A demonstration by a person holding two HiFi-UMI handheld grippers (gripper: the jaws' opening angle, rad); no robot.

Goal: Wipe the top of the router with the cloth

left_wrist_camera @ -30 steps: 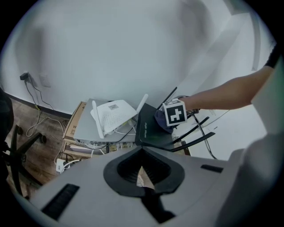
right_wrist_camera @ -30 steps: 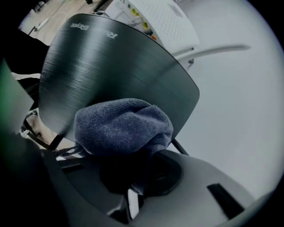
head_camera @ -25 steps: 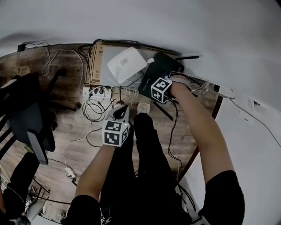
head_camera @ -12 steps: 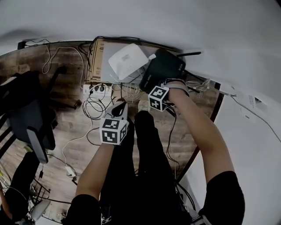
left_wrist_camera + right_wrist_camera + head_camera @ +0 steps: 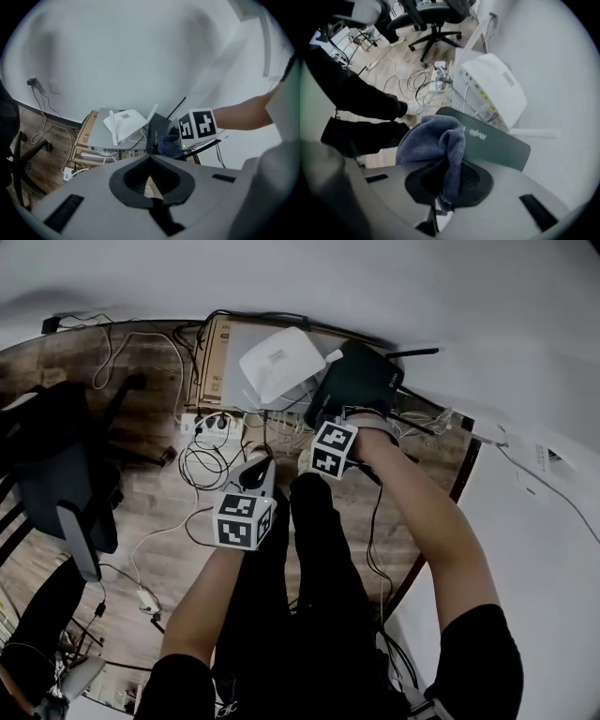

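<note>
Spreading widest, a wooden floor (image 5: 150, 493) is seen strewn with cables. Against the wall a cardboard box (image 5: 214, 371) is stacked with gear, a white router (image 5: 277, 362) uppermost. Just beside it a dark router (image 5: 361, 381) is propped at a tilt with its antennas out.

A blue cloth (image 5: 433, 140) is clamped by one fold in the right gripper (image 5: 443, 199) and bunched at the near edge of the dark router's top. The left gripper (image 5: 151, 187) is held off near the floor, its jaws together on nothing.

The cloth is judged soft, limp and light, best kept pinched by a gathered fold as it is. The dark router is judged light and liable to slide on its perch, so gentle pressure is advised.

Actual contact is hidden under the cloth, what supports the dark router is not shown, and its print cannot be read.
</note>
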